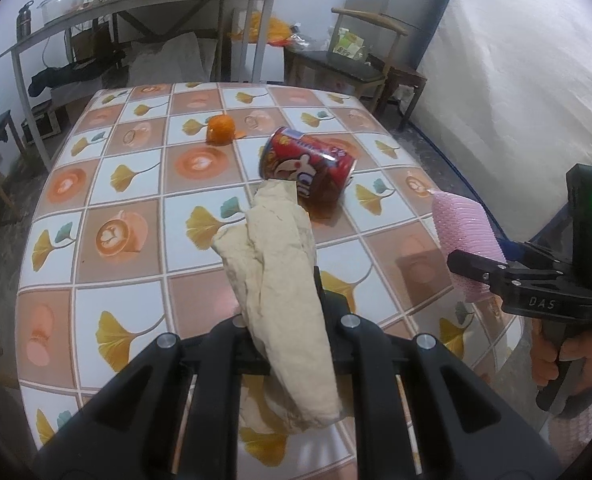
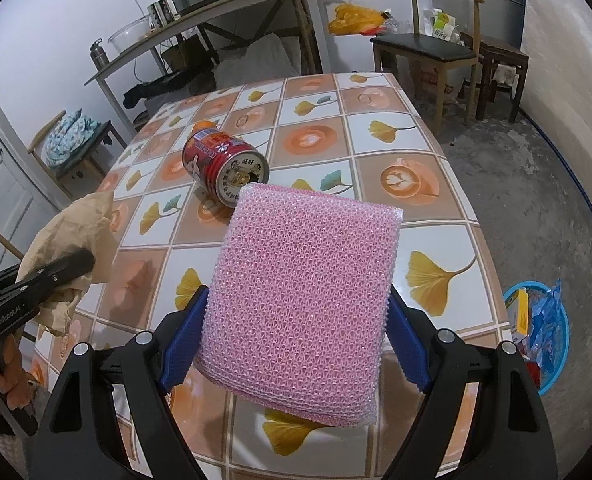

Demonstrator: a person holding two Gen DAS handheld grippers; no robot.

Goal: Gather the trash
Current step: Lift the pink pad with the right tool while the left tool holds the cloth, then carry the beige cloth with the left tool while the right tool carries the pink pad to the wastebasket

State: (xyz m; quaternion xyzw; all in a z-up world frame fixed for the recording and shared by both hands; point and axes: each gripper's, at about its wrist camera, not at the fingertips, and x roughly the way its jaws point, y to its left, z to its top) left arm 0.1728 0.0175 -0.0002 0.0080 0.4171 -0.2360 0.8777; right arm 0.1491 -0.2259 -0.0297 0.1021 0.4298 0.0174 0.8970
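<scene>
Holding a crumpled beige paper wad (image 1: 280, 280) in our left tool (image 1: 284, 312), pinched between narrow jaws, we also carry a pink mesh scouring sponge (image 2: 307, 300) in our right tool (image 2: 296, 340), its blue pads pressed against the sponge's two edges. Both loads hang above the bench (image 1: 136, 184), which wears a tiled cloth printed with ginkgo leaves and coffee cups.

On the bench, a red cartoon-printed drink can (image 1: 307, 164) lies on its side at about 12 o'clock from our left tool, with a brownish wet patch under its near end. Beyond it, at 11 o'clock, sits a small orange peel scrap (image 1: 220, 130). A blue plastic basin (image 2: 551, 336) holding wrappers stands on the floor at 3 o'clock from our right tool, well apart from the bench edge.

We judge the paper is bound for that basin. The risks: the wad is gripped near one end, so it could slip out during the swing; the can could roll if nudged and spread the spill.
</scene>
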